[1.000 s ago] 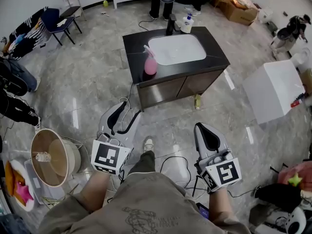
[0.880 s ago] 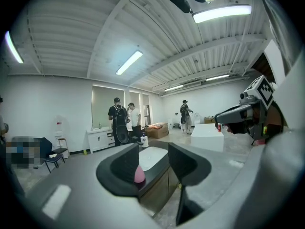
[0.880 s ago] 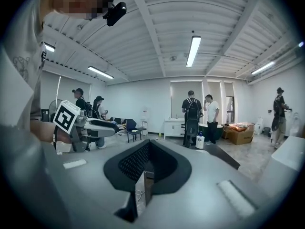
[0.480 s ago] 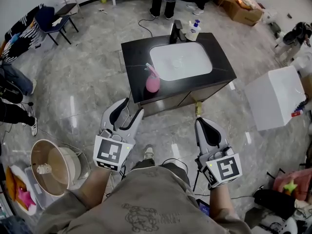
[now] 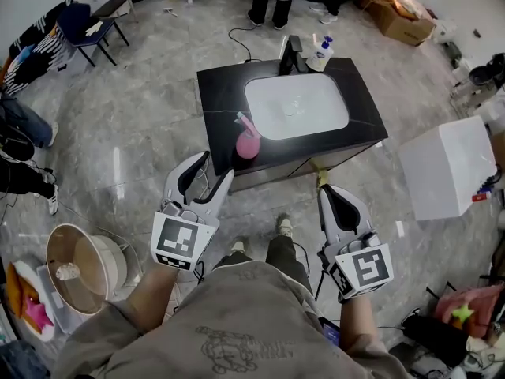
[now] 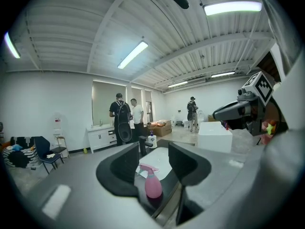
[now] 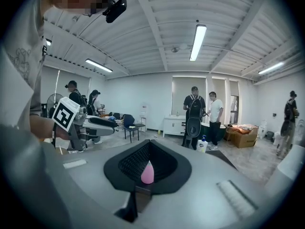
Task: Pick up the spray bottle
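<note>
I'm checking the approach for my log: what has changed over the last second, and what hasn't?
The person has stepped toward the sink cabinet, so the pink spray bottle now sits just beyond the left hand-held gripper, whose jaws stand apart and frame it. Nothing was grasped or released. The bottle stays upright at the counter's front left, untouched; the right hand-held gripper stays low, jaws together.

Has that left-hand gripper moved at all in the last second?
Yes. The left gripper has come forward toward the black sink cabinet; its fingers now reach the cabinet's near corner, below the pink spray bottle.
</note>
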Demonstrator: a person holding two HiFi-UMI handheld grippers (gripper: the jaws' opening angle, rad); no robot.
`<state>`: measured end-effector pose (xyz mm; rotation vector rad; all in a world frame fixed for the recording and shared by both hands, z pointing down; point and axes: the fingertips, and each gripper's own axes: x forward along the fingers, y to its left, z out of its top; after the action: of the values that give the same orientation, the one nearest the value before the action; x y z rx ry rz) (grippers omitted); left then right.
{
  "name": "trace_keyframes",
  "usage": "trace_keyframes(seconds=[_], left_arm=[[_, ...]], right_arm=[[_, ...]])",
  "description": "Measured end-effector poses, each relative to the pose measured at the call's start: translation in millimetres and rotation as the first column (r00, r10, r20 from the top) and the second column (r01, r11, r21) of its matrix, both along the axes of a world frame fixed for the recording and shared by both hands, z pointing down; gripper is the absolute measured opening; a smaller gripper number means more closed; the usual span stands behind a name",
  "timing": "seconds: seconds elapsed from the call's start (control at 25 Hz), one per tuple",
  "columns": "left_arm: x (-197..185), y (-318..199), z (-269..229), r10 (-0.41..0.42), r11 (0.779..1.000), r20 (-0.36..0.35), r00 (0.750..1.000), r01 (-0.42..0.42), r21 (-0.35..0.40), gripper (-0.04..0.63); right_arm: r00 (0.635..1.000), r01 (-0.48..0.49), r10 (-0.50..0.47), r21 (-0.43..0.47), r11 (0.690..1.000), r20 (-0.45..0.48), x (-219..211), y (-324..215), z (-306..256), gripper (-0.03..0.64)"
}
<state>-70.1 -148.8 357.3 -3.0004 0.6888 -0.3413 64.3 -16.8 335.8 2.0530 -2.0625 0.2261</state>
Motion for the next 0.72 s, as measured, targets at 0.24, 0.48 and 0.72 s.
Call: trace_keyframes(seconds=[0.24,0.48,0.72], left_arm=[[23.6,-16.9,10.9,-0.058,0.998,0.020,0.998,0.058,-0.004,0.184],[51.1,-37.0,23.3,-0.181,0.983,0.039,0.983,0.182,-0.031,0.184],[75.7,-47.7,35.6,-0.362,0.928,0.071,0.929,0.367,-0.068,0.185]], right_arm=[[0.999,0.048,-0.048,-0.007,0.999,0.014,35.4,-23.8,11.3,0.029],[0.982,0.185,-0.184,-0.017,0.983,0.041,72.0,-68.0,22.2,0.029],[0.925,0.377,-0.375,-0.046,0.925,0.057,108.1,-103.1,31.5,0.029]])
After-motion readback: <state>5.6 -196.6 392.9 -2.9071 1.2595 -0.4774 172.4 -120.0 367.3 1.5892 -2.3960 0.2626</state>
